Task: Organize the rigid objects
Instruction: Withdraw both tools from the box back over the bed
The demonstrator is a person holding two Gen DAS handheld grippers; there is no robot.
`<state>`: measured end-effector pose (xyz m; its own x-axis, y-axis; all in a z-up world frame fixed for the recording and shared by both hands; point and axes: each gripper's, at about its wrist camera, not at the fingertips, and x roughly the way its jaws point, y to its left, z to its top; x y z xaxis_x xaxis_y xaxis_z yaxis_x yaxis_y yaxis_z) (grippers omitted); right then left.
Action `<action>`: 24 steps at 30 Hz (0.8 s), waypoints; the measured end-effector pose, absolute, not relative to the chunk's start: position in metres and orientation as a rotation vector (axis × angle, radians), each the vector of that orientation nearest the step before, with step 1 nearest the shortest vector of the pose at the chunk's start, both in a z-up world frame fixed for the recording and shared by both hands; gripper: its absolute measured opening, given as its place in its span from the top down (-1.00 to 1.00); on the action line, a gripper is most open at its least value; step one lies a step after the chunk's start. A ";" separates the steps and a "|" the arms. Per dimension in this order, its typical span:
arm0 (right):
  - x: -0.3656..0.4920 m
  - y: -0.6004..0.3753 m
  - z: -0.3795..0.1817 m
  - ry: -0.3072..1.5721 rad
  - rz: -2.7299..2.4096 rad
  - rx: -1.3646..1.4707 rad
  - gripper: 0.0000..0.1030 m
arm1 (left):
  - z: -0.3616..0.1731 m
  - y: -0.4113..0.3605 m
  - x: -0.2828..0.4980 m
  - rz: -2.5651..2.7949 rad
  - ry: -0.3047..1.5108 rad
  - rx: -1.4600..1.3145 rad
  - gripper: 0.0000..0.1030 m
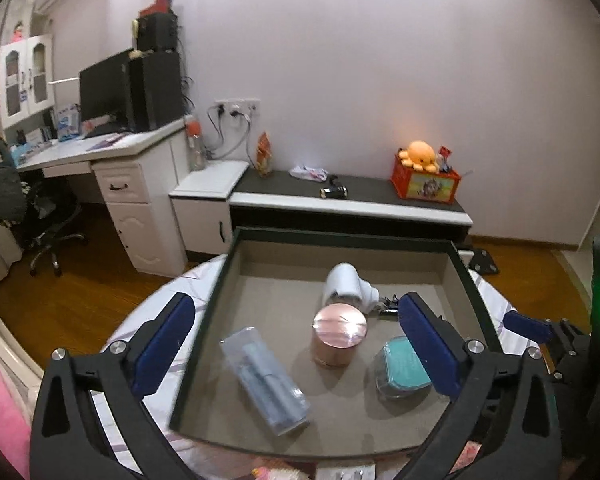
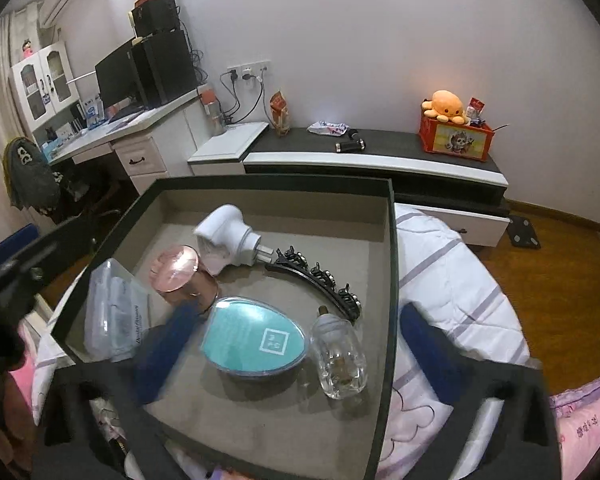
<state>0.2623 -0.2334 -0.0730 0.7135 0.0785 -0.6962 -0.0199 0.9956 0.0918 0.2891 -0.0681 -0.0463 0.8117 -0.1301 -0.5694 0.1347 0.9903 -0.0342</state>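
Note:
A dark-rimmed shallow box (image 1: pixel 340 236) (image 2: pixel 392 264) lies on a bed. In it are a white plug adapter (image 1: pixel 346 282) (image 2: pixel 226 230), a rose-gold round tin (image 1: pixel 338 334) (image 2: pixel 182 274), a clear flat case (image 1: pixel 266 380) (image 2: pixel 112 316), a teal egg-shaped case (image 1: pixel 400 372) (image 2: pixel 256 340), a black hair clip (image 2: pixel 316 276) and a small glass bottle (image 2: pixel 340 354). My left gripper (image 1: pixel 296 344) is open and empty above the box. My right gripper (image 2: pixel 296 352) is open and empty over the teal case and bottle.
The box rests on a white and purple striped quilt (image 2: pixel 456 288). Behind it stands a low dark-topped cabinet (image 1: pixel 352 200) with an orange crate and plush toy (image 1: pixel 424 172). A white desk with a monitor (image 1: pixel 104 92) and an office chair (image 1: pixel 40 216) are at left.

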 end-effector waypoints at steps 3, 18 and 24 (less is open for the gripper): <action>0.250 -0.225 -0.059 0.753 0.068 0.064 -1.00 | -0.032 -0.054 0.272 -0.134 0.576 -0.013 -0.99; 0.136 -0.192 0.014 0.593 0.077 0.023 -1.00 | 0.008 0.008 0.160 -0.090 0.504 -0.040 -1.00; 0.089 -0.191 0.022 0.554 0.079 0.039 -1.00 | 0.000 0.031 0.119 -0.075 0.527 -0.062 -1.00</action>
<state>0.0888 -0.1910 0.0215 0.8473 0.0855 -0.5241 -0.0645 0.9962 0.0581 0.1194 0.0309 0.0005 0.8615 -0.0877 -0.5002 0.0559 0.9954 -0.0781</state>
